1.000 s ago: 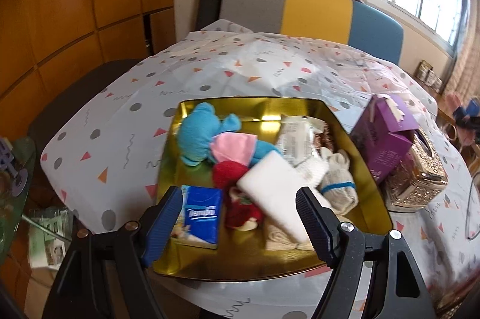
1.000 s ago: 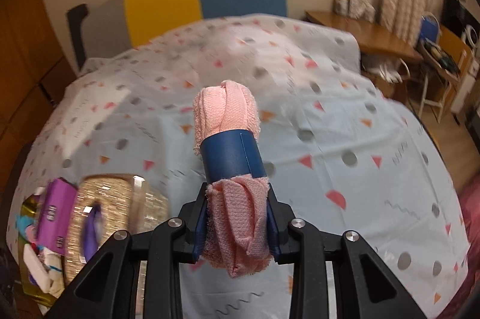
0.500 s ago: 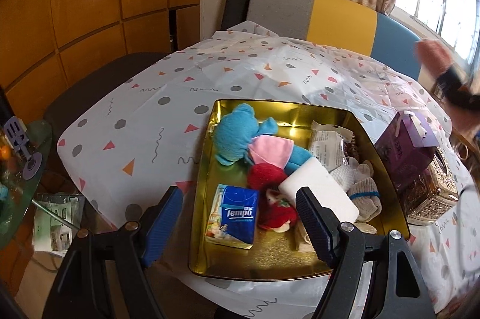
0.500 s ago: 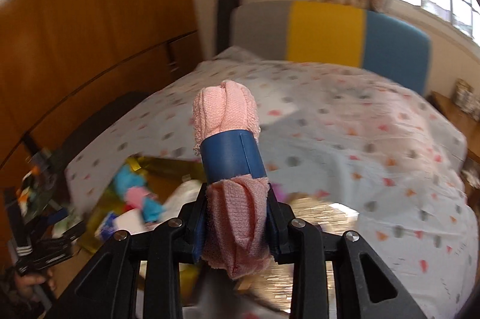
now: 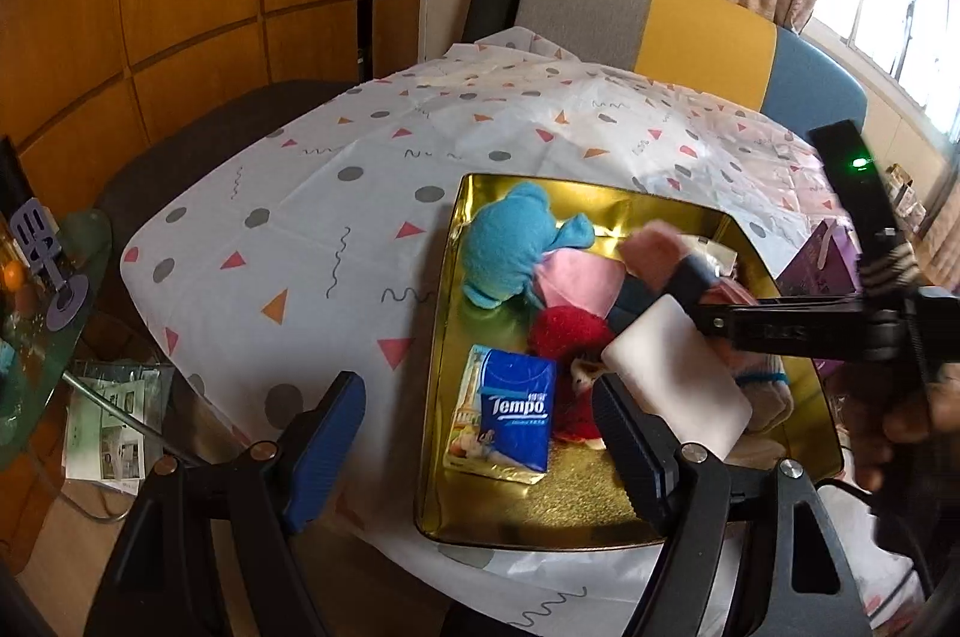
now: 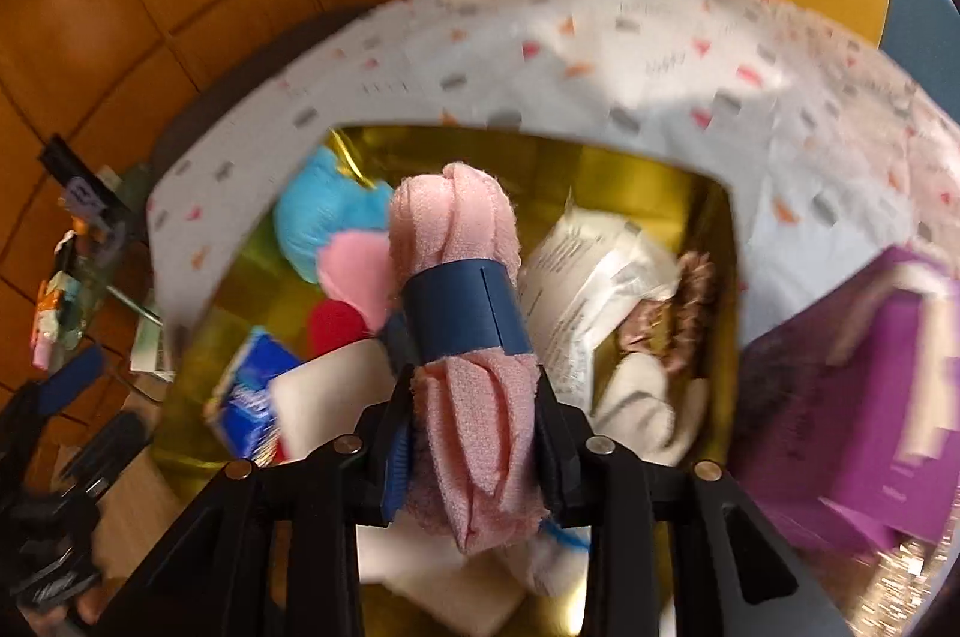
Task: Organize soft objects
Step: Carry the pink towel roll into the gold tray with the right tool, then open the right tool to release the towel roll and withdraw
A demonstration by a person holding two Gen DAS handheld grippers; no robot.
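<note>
Right claw (image 6: 474, 433) grips pink banded cloth roll (image 6: 462, 337) over gold tray (image 5: 528, 517), jaws just easing, probably for drop-in; left claw (image 5: 480, 445) wide, empty.

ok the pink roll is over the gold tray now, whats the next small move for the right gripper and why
Probably lower a little and let go. The right gripper holds the pink roll above the gold tray, its jaws have just been opening, and the tray already holds other soft things like the blue plush.
</note>
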